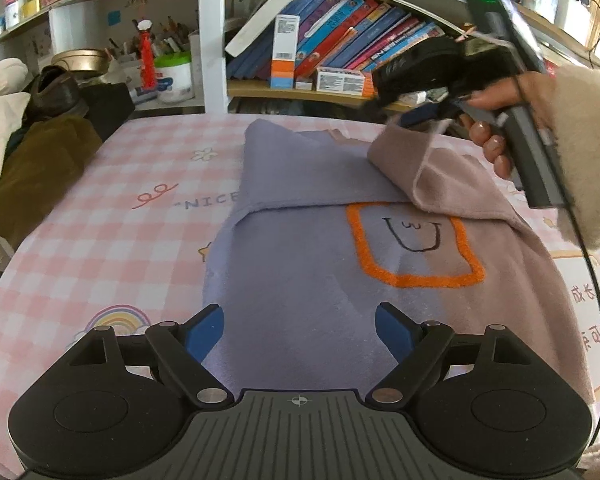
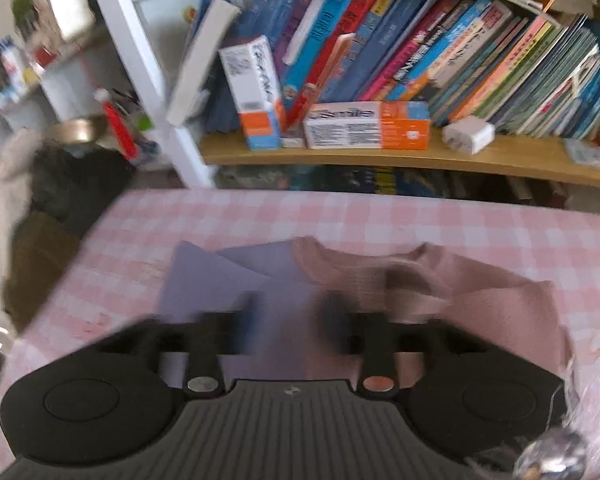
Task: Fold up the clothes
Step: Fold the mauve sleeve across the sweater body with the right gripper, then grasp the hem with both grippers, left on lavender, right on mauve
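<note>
A two-tone sweater, lavender on the left and dusty pink on the right (image 1: 300,264), lies on the pink checked cloth with an orange-outlined square patch (image 1: 416,244) on its front. Its lavender sleeve (image 1: 300,168) is folded across the chest. My left gripper (image 1: 300,332) is open and empty just above the sweater's lower part. My right gripper (image 1: 420,120) holds up the pink sleeve (image 1: 412,160) at the far right; its fingers look nearly closed there. In the blurred right wrist view the gripper (image 2: 292,324) hovers over the sweater (image 2: 340,272), jaws partly apart.
A bookshelf with leaning books (image 1: 340,40) and small boxes (image 2: 364,124) stands behind the table. A pile of dark and cream clothes (image 1: 32,152) sits at the left edge. A white tub (image 1: 174,78) and gold bowl (image 1: 80,60) stand at the back left.
</note>
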Demonstrator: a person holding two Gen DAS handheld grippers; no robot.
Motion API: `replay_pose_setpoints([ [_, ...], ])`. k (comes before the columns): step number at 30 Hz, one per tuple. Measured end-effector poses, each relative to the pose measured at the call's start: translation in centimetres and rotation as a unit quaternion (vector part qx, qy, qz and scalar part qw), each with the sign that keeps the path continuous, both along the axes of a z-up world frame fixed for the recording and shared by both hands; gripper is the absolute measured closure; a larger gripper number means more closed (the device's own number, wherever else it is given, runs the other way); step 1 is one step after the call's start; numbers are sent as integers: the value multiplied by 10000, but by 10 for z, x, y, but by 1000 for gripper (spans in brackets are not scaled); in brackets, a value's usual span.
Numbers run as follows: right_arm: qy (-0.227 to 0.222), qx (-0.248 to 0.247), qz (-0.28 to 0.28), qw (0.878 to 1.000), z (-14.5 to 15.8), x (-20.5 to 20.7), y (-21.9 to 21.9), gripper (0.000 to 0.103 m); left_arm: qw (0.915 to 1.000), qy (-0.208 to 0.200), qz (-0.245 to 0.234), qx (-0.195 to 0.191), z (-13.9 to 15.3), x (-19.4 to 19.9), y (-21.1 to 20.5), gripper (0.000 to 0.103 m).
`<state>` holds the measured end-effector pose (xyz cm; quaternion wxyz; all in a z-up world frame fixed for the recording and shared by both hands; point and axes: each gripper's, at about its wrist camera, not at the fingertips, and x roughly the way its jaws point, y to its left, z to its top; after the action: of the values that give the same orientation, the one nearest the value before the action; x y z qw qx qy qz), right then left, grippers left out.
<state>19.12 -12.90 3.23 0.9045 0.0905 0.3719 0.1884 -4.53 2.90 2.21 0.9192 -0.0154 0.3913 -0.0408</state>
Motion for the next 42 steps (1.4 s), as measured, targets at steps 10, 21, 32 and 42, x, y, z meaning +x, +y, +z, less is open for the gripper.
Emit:
replay_pose_setpoints([
  [10, -159, 298, -307, 9990, 7, -48, -73, 41, 9997, -126, 14, -198, -2, 12, 9, 18],
  [21, 918, -301, -1077, 9895, -42, -43, -85, 87, 9995, -197, -169, -193, 4, -1, 2, 18],
  [32, 341, 840, 375, 9952, -21, -41, -23, 87, 9997, -175, 133, -111, 8, -14, 14, 18],
  [42, 494, -202, -149, 9985, -17, -86, -67, 83, 9991, -277, 162, -274, 3, -4, 20, 18],
])
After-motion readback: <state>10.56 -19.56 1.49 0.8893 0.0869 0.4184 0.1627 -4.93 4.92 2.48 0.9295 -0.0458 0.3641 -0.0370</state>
